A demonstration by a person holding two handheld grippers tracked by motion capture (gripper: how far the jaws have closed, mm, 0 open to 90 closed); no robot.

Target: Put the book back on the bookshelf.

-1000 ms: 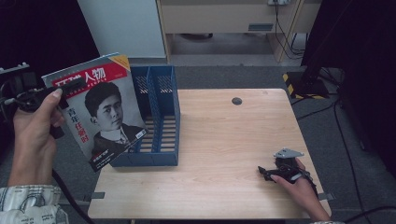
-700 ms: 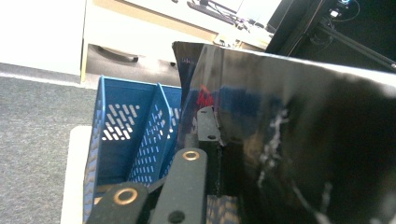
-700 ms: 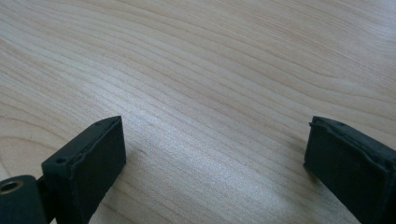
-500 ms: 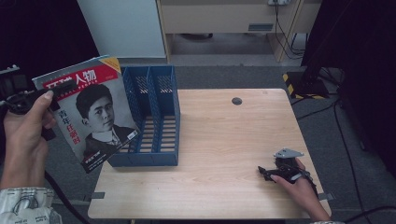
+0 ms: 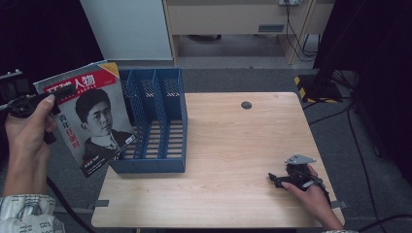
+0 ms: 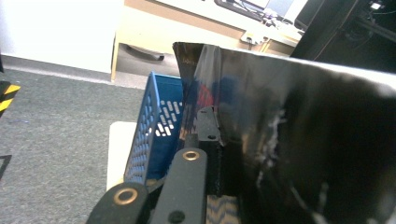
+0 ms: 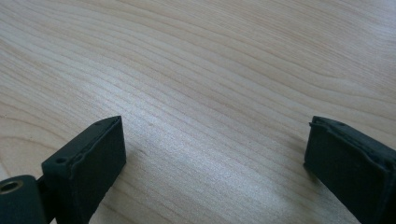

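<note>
My left gripper is clamped on the upper edge of a glossy red-headed portrait magazine, held tilted in the air just left of the blue perforated plastic file rack. My right gripper rests well right of the rack on the pale wooden table, jaws wide apart, nothing between them.

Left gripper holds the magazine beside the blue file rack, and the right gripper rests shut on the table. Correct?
Not quite: the right gripper rests on the table with its jaws wide open, as the right gripper view shows. The left gripper does hold the magazine beside the blue file rack.
</note>
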